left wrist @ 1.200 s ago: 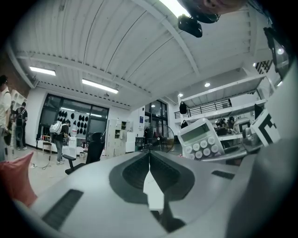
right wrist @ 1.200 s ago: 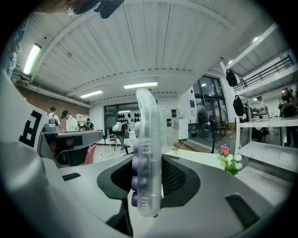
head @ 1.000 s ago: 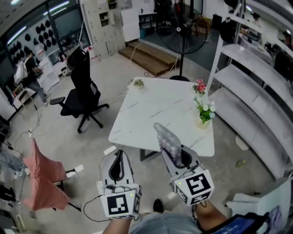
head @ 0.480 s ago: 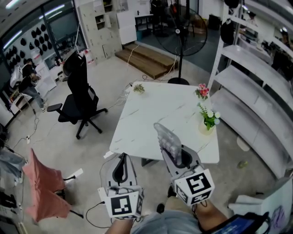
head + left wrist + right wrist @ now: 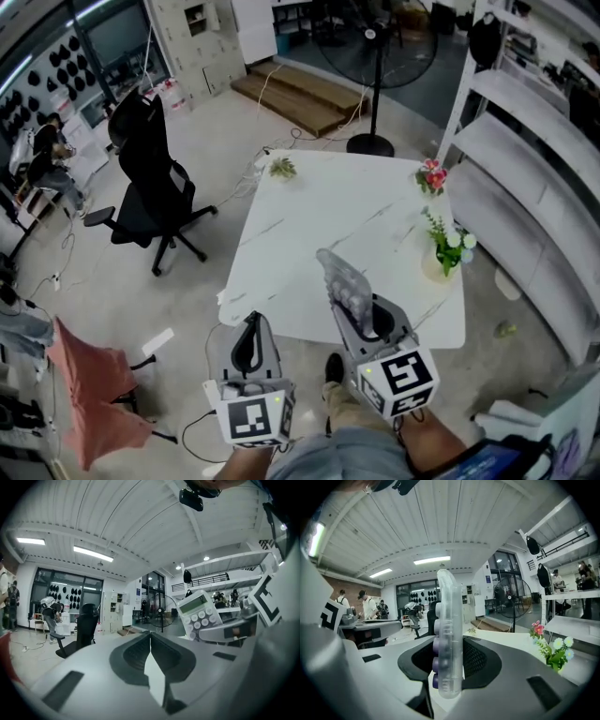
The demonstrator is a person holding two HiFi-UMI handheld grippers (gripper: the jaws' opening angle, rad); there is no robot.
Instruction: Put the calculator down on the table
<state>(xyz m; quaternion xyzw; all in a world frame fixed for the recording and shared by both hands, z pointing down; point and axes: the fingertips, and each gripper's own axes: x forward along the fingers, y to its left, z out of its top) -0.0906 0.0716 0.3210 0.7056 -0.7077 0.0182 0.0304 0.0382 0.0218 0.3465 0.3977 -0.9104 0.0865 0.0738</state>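
Note:
A pale calculator (image 5: 340,279) with round keys stands on edge in my right gripper (image 5: 361,317), whose jaws are shut on its lower end. In the right gripper view the calculator (image 5: 449,658) rises edge-on between the dark pads, keys facing left. It hangs just above the near edge of the white marble table (image 5: 319,211). My left gripper (image 5: 249,328) is beside it on the left, off the table's near corner, jaws shut with nothing in them. The left gripper view shows the closed jaws (image 5: 150,641) and the calculator (image 5: 199,613) to their right.
A vase of white flowers (image 5: 446,248) and pink flowers (image 5: 431,176) stand along the table's right side, a small plant (image 5: 281,169) at its far left corner. A black office chair (image 5: 150,178) is on the left, white shelves (image 5: 525,178) on the right, a fan (image 5: 375,56) beyond.
Both grippers have come forward toward the table's near edge, and the table now looks larger and closer. The calculator stays held the same way in the right gripper.

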